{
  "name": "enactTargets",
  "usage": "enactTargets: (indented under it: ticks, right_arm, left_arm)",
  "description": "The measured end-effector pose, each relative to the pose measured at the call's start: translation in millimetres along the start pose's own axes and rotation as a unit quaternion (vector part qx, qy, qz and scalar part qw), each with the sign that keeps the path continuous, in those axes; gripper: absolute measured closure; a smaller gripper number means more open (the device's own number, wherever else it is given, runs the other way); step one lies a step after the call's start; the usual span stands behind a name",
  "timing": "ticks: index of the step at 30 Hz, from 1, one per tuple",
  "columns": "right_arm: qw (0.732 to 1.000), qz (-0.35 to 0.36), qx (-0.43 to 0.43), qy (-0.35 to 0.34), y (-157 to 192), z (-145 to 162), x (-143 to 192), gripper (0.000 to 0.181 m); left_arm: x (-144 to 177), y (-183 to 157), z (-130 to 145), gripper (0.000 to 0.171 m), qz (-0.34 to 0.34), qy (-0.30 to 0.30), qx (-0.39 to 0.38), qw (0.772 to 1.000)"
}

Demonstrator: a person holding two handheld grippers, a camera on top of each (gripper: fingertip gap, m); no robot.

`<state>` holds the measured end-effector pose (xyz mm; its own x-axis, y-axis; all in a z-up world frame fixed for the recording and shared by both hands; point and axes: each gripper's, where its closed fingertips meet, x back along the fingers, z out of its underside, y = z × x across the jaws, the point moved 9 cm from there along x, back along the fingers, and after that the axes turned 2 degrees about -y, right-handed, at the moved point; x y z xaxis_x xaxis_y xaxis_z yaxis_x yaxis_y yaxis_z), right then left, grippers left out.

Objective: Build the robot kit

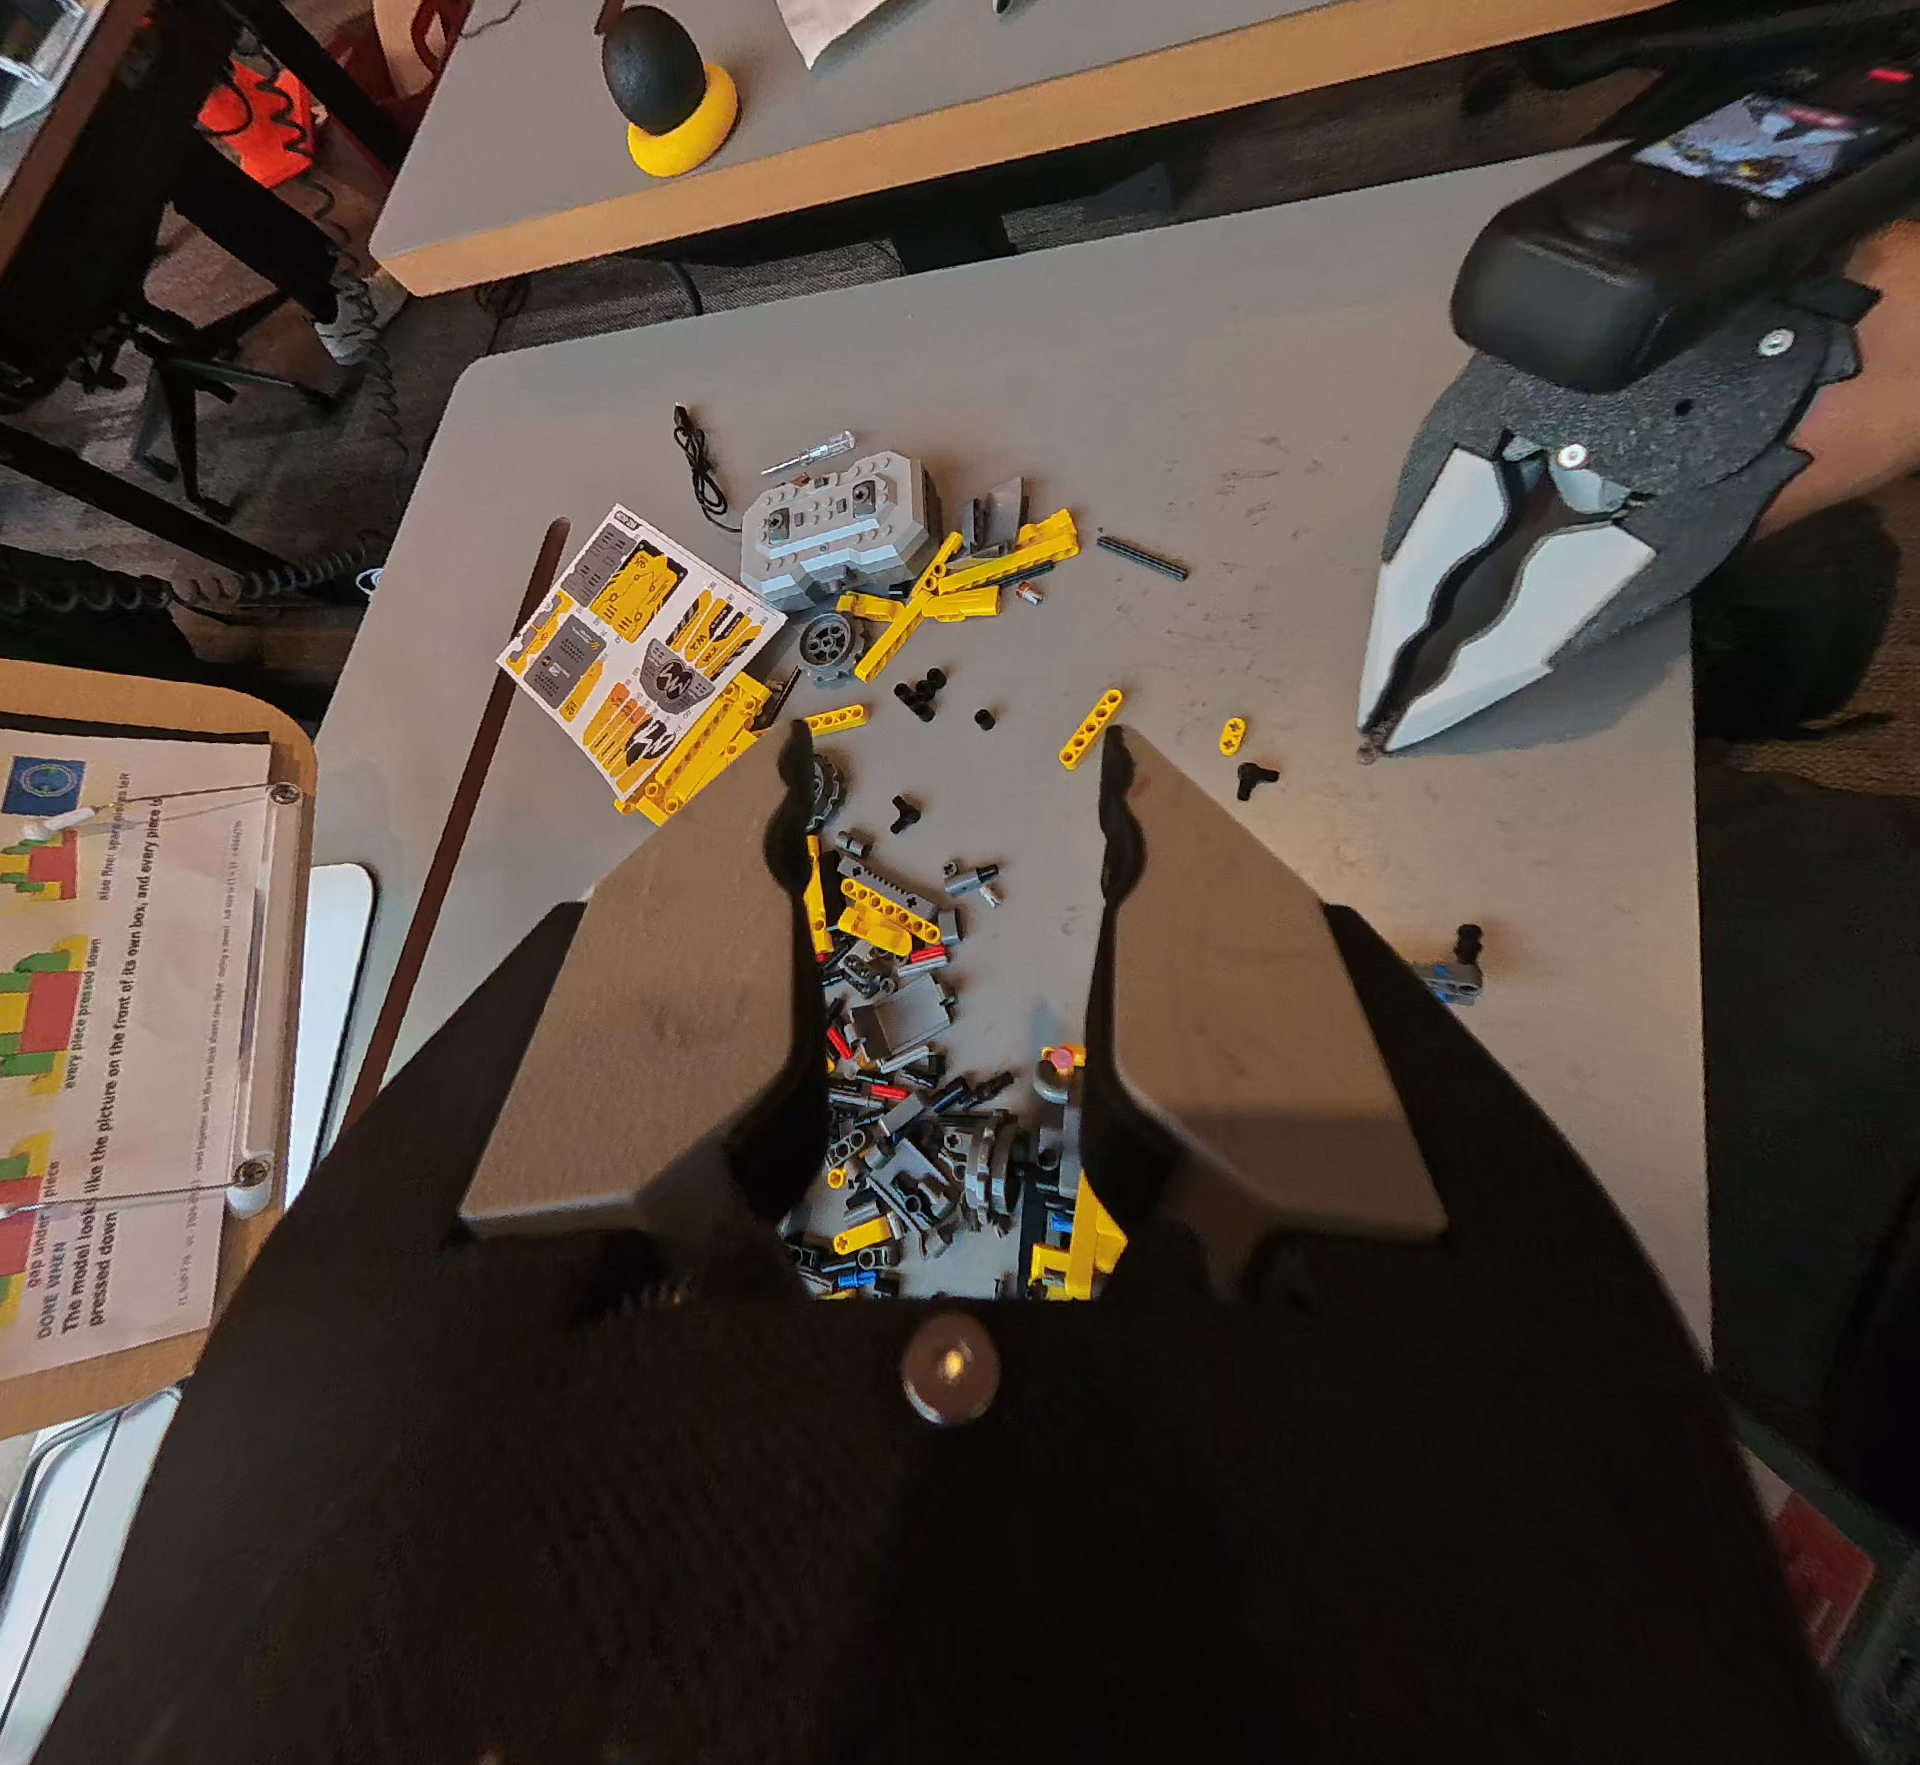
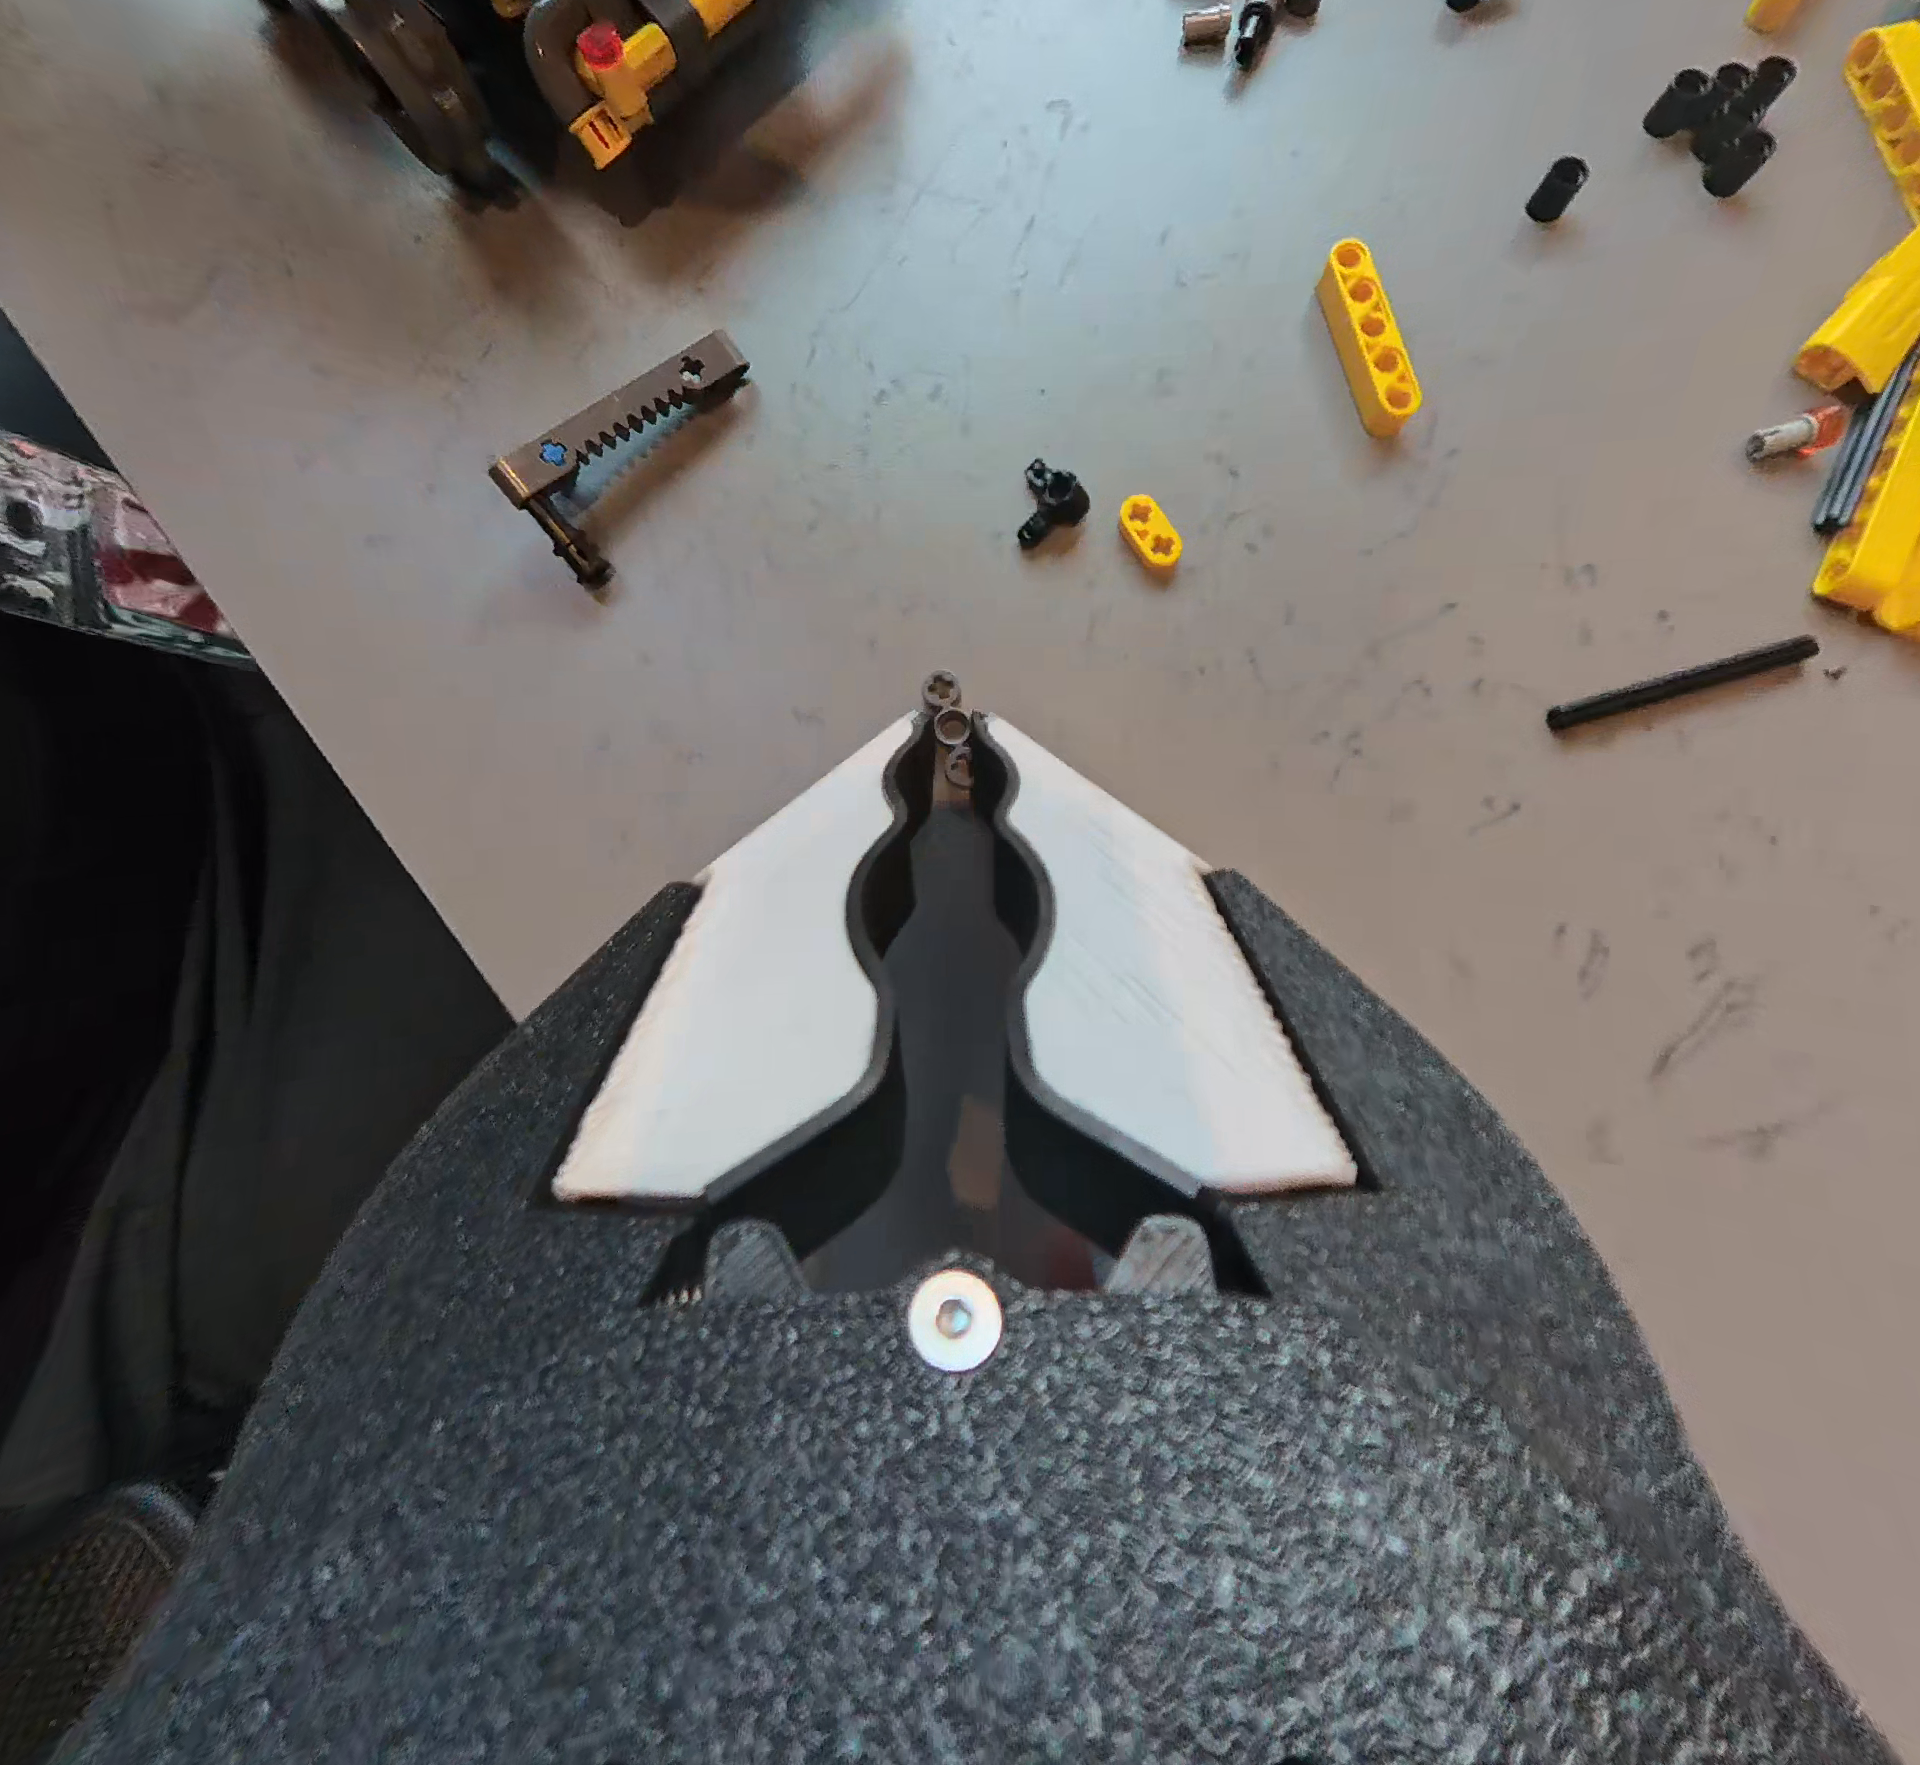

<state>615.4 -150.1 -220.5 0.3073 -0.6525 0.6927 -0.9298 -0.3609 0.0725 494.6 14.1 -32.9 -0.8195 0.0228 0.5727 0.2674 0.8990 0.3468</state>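
Hovering over a pile of yellow and grey plastic building pieces (image 1: 904, 1071) near the grey worktop's (image 1: 1299, 385) front edge, the left gripper (image 1: 951, 759) has fingers apart. Rightward, the right gripper (image 2: 951, 728) pinches a small dark grey plastic connector (image 2: 948, 713), lifted clear.

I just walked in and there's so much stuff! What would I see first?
First, the heap of yellow, grey and black plastic building pieces on the grey table, under the open left gripper. Next, the white-fingered right gripper, pinching a small dark grey connector piece.
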Motion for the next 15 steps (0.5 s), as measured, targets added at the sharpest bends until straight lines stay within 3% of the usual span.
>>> enactTargets:
  ticks: [10, 15]
  right_arm:
    - [1.000, 0.000, 0.008, -0.004, 4.6, -19.1, -20.5, 0.174]
    - [1.000, 0.005, -0.005, -0.027, 2.6, -17.8, -15.9, 0.164]
  left_arm:
    - [8.2, 4.4, -0.5, 0.119, -0.003, -0.013, 0.008, 1.000]
    - [6.4, 3.0, -0.5, 0.119, -0.003, -0.010, 0.006, 1.000]
